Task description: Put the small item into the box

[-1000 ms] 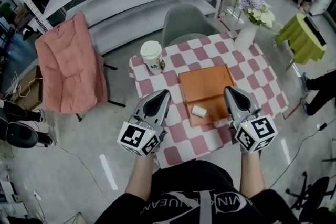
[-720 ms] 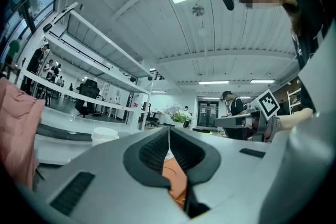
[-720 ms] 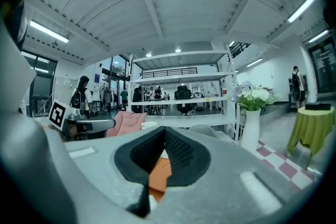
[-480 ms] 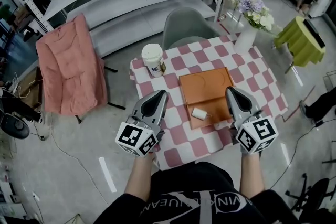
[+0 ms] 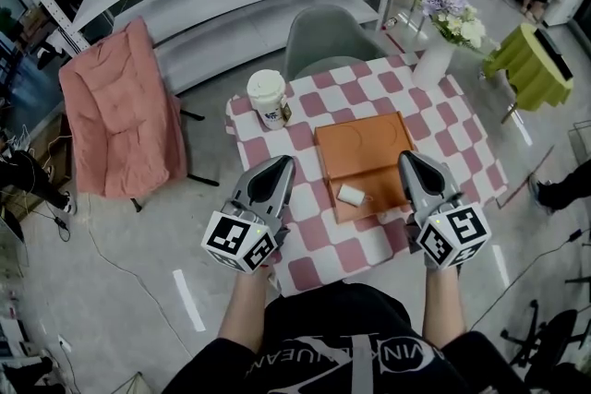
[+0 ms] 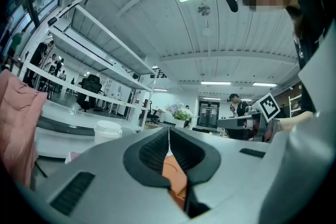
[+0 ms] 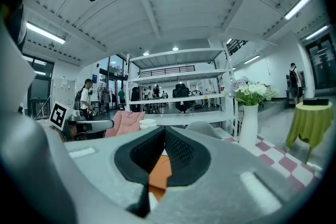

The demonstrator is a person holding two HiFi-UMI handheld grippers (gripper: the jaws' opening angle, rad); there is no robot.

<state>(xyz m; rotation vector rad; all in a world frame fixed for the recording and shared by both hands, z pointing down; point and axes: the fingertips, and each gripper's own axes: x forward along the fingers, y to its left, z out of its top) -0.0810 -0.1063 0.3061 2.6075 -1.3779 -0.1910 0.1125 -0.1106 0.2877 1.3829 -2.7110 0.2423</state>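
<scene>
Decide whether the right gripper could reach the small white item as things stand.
Probably yes: the right gripper sits near the small white item, nothing between them, though its jaws are shut.

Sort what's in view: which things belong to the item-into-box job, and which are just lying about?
Job:
- small white oblong item
- flat orange box
- left gripper and right gripper, both shut and empty

Lying about:
- white lidded paper cup
- white vase of flowers
- grey chair
- pink padded chair
</scene>
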